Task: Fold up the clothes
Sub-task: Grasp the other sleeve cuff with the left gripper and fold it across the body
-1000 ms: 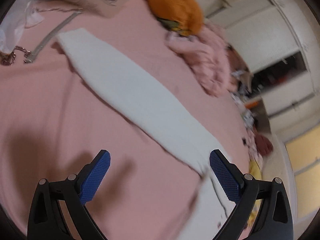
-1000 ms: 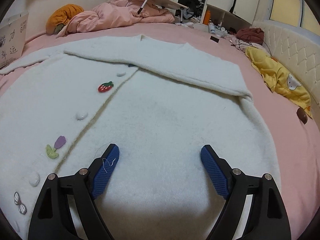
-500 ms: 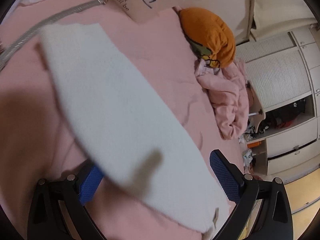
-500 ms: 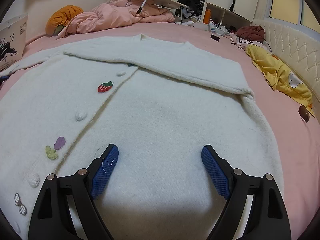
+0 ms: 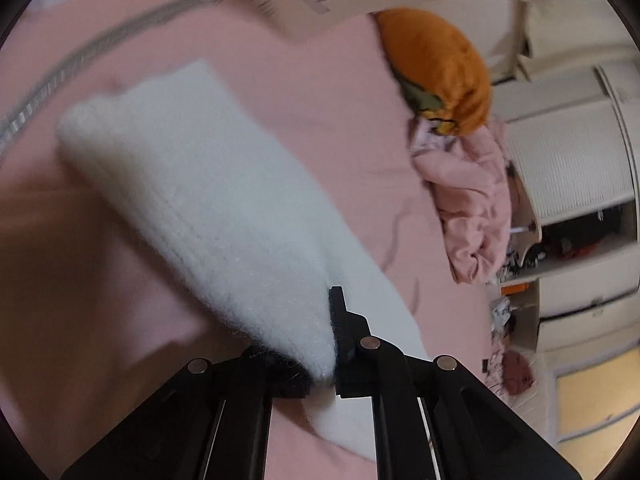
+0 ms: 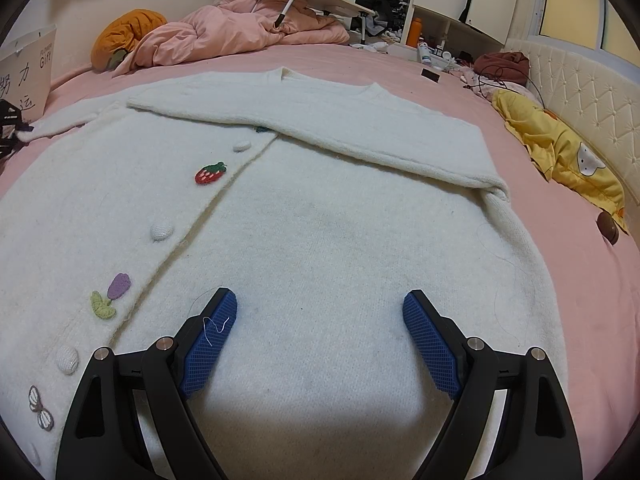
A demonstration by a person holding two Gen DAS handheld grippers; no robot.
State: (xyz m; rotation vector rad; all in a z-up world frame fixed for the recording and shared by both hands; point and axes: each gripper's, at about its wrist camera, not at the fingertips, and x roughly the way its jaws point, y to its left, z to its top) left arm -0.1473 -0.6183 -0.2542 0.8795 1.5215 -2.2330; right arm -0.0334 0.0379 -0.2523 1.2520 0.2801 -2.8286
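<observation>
Since a second ago my left jaws (image 5: pixel 334 344) have slid along the sleeve (image 5: pixel 208 208) toward its cuff and snapped shut on the knit; my right jaws (image 6: pixel 320 336) have not budged and stand wide over the cardigan (image 6: pixel 320 240), holding nothing. The cardigan lies spread flat ahead of my right jaws, its other sleeve already folded across the chest. It looks soft, fuzzy, light and floppy, so I judge the cuff end the best hold. Under it is a pink bed (image 6: pixel 560 208), with a quilt (image 6: pixel 240 36) and wardrobes far beyond.
</observation>
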